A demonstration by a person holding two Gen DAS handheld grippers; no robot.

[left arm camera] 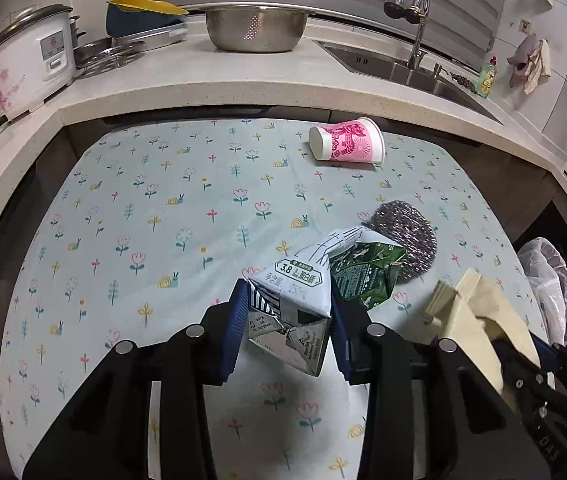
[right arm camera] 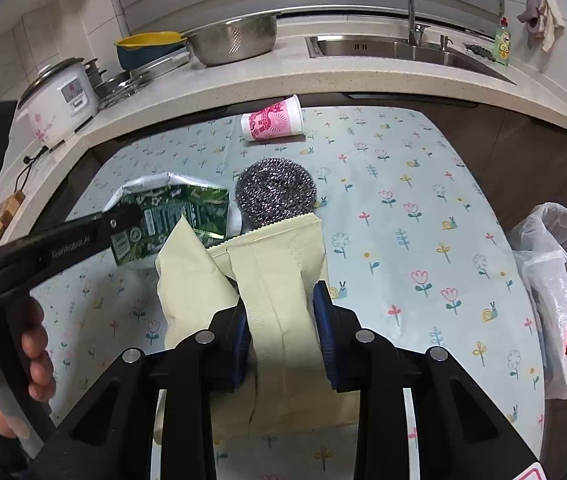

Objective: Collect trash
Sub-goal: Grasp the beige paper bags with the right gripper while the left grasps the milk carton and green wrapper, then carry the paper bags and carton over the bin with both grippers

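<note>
Two grippers: each has its jaws closed on one piece of trash above the flower-print table cloth (left arm camera: 163, 200).
Left gripper (left arm camera: 289, 320): blue pads press both sides of a flattened milk carton (left arm camera: 299, 300); jaws narrow, carton held and apparently clear of the cloth.
Right gripper (right arm camera: 283, 332): pads clamp a folded cream paper napkin (right arm camera: 279, 288), which hangs forward and to the left between the jaws.
Left hand (right arm camera: 15, 368): visible in the right wrist view, wrapped around the handle of its gripper.
Remaining trash: a green snack wrapper (right arm camera: 171, 216) lies just beside the steel scouring ball (right arm camera: 275, 190); a pink paper cup (left arm camera: 347, 140) lies on its side near the far edge of the cloth, well apart from both grippers.
Destination: a clear plastic bag (right arm camera: 555, 280) hangs open at the right edge of the table; something red shows inside.
Step in hand: judged as pick-up complete for two items, carry not yet done.
Next move: judged to call for swinging each load rightward over the bag mouth, then opening the jaws there. The right gripper is nearer the bag; the left must avoid crossing into it.
Risk: the limp napkin may catch on the bag rim.
</note>
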